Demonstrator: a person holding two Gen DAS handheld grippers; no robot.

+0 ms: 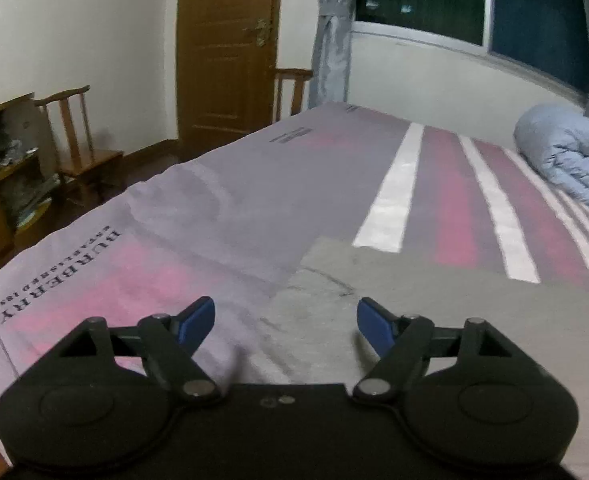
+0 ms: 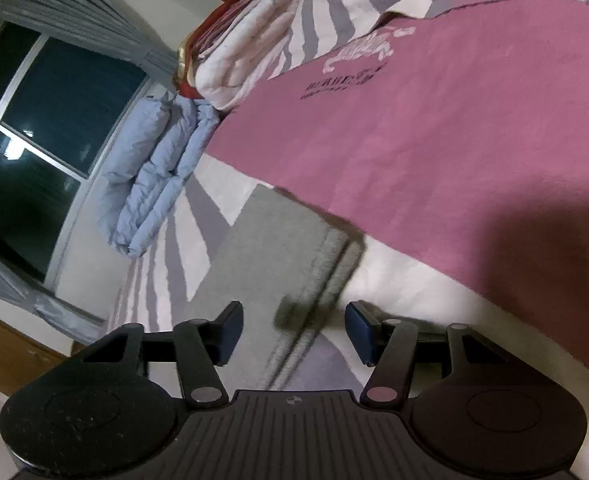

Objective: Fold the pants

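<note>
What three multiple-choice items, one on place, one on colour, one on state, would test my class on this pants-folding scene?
1. Where do the pants lie?
A. on the bed
B. on a chair
C. on the floor

2. What colour is the duvet under the window?
A. red
B. light blue
C. green

3. How are the two grippers?
A. both open, holding nothing
B. both shut on the pants
C. one open, one shut

Key:
1 A, the grey pants lie flat on the striped bed sheet.
2 B, the rolled duvet is pale blue in both views.
3 A, the left gripper and the right gripper each show fingers spread with nothing between.
</note>
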